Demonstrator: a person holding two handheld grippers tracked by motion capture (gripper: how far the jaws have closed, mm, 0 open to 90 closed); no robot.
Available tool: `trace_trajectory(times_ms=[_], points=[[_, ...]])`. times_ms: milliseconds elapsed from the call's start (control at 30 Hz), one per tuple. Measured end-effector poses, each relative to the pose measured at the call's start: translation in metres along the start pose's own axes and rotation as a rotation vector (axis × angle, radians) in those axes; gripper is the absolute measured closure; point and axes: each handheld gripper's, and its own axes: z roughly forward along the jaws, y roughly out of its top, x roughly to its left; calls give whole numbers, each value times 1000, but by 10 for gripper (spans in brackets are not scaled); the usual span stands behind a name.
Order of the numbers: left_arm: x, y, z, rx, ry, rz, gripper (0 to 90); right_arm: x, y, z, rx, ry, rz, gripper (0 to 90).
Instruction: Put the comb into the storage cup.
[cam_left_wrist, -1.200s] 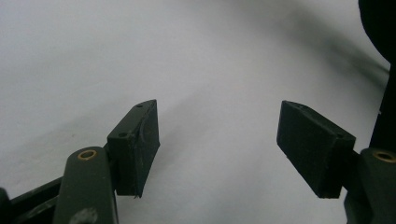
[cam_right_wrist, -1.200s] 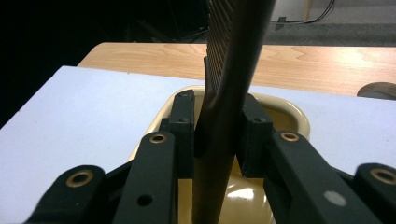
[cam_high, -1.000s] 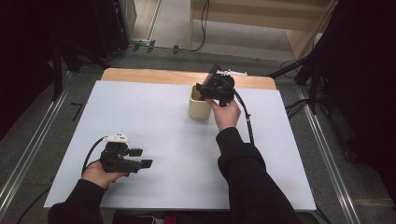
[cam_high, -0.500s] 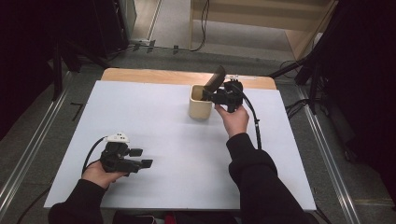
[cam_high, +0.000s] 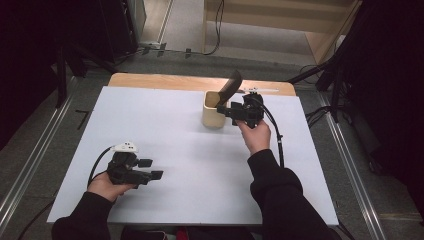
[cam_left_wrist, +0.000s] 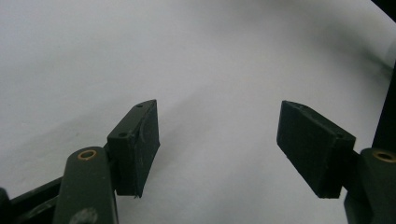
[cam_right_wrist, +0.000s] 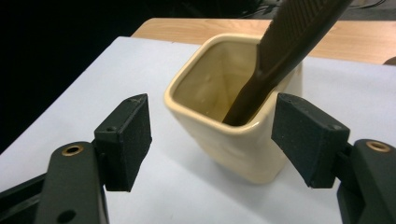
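A cream square cup (cam_high: 213, 112) stands at the back middle of the white board (cam_high: 190, 170). A dark flat utensil (cam_high: 230, 85) leans in it, its handle sticking up to the right. My right gripper (cam_high: 226, 111) sits just right of the cup and points at it. In the right gripper view the cup (cam_right_wrist: 233, 126) and utensil (cam_right_wrist: 285, 42) lie just ahead of the right gripper (cam_right_wrist: 212, 135), whose jaws are open and touch nothing. My left gripper (cam_high: 152, 169) rests low at the front left. Its jaws are open over bare board in the left gripper view (cam_left_wrist: 217, 140).
A strip of wooden tabletop (cam_high: 150, 80) shows behind the board. A small white object (cam_high: 261, 91) lies at the back, right of the cup. Metal rails (cam_high: 30, 165) run along both sides of the table, with dark gear around it.
My right gripper has drawn back from over the cup, to the right and toward the person. The utensil stays leaning in the cup. The left hand has not moved.
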Motion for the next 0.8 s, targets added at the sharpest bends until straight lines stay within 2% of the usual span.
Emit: trace_trajectory(times_ms=[233, 500, 633, 800], points=[[0, 1, -1, -1, 3, -2, 303, 2, -11, -8, 14, 50, -18, 268], [1, 3, -2, -5, 0, 10, 303, 4, -19, -15, 15, 57, -44, 268], [1, 3, -2, -10, -1, 5, 304, 3, -24, -17, 23, 93, -32, 268], [2, 4, -2, -7, -1, 4, 303, 5, -28, -21, 29, 95, -53, 268]])
